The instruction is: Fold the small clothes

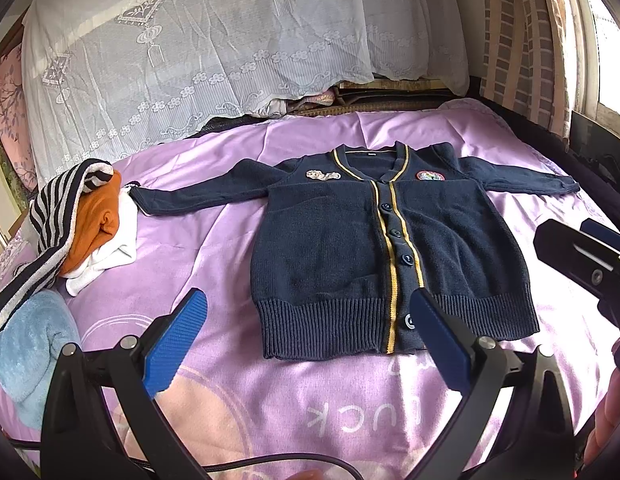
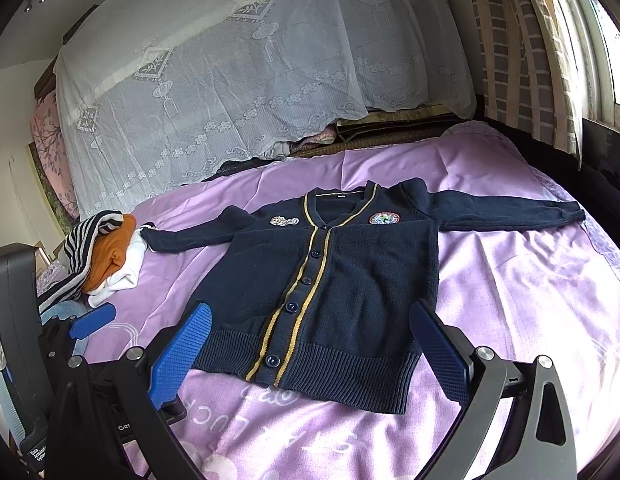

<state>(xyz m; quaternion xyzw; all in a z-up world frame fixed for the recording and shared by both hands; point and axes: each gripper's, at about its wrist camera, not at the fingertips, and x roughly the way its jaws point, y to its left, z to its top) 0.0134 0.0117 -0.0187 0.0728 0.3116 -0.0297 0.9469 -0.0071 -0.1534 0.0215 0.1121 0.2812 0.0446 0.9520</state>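
On a bed's lilac quilt (image 1: 213, 208), below a lace-draped headboard, a navy cardigan (image 1: 334, 248) lies flat, front up, buttoned, sleeves spread, a heap of other clothes (image 1: 89, 224) near its sleeve cuff, while the left gripper (image 1: 310, 320) and right gripper (image 2: 310, 336) both gape wide, empty, above its hem.

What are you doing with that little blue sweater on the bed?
A person holds two grippers and is about to fold clothes. The navy cardigan lies flat and buttoned on the purple bedspread, sleeves spread out, not folded yet. The left gripper and the right gripper both hover open near its bottom hem, holding nothing. A pile of other clothes waits at the left side.
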